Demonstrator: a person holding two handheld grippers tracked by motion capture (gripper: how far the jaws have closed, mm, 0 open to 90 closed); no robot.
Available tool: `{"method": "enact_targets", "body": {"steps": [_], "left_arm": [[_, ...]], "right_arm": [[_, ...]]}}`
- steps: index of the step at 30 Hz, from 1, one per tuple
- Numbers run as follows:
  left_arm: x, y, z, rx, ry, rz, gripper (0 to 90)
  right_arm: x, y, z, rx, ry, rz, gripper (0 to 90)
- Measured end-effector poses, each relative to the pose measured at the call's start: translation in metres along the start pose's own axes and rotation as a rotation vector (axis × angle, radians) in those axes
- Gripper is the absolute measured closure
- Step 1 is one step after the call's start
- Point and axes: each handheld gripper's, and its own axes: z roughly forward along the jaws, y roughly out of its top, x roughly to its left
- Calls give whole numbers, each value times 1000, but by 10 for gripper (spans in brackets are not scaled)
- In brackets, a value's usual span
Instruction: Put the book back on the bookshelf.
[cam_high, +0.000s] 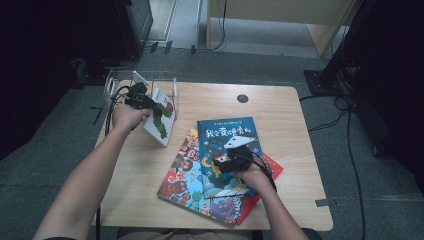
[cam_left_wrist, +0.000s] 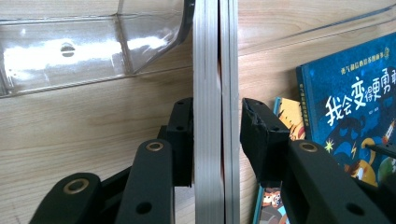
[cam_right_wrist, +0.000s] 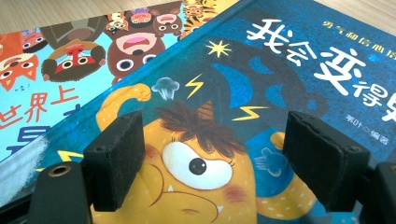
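A white picture book (cam_high: 162, 120) stands on edge on the wooden table (cam_high: 285, 115), next to a clear plastic rack (cam_high: 165, 80). My left gripper (cam_high: 150, 105) straddles it. In the left gripper view the book's page edge (cam_left_wrist: 208, 93) runs up between the jaws; the left pad (cam_left_wrist: 183, 140) lies against it and the right pad (cam_left_wrist: 256, 135) stands a sliver off, so the gripper (cam_left_wrist: 212, 140) is open. My right gripper (cam_high: 234, 159) hovers open over a blue book (cam_high: 225, 132) that lies flat, its pads (cam_right_wrist: 114, 158) wide apart above the yellow monster on the cover (cam_right_wrist: 196, 168).
Under the blue book lie a light-blue animal-faces book (cam_high: 182, 180) and a red book (cam_high: 272, 167). A round cable hole (cam_high: 242, 98) sits near the table's far edge. The clear rack's wall (cam_left_wrist: 70, 51) is just behind the upright book.
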Motion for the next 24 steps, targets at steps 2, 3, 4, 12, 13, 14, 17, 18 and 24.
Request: {"method": "enact_targets", "body": {"steps": [2,3,4,12,13,14,17,18,24], "left_arm": [[0,-1,0,2,0,5,646],[0,-1,-1,2,0,8,646],[0,-2,-1,4,-1,5,642],[4,-9,-2,10,-17,10,634],[4,-10,-3,10,-17,14,635],[3,-12,-4,4,-20,16,636],[3,-16,-6,0,-32,17,639],[4,-17,-7,4,-31,23,643],[7,-24,-11,4,-50,15,665]], "right_arm": [[0,0,0,0,0,1,208],[0,0,0,0,0,0,208],[0,0,0,0,0,1,208],[0,0,0,0,0,0,208],[0,0,0,0,0,1,209],[0,0,0,0,0,0,209],[0,0,0,0,0,0,208],[0,0,0,0,0,0,208],[0,0,0,0,0,0,209]]}}
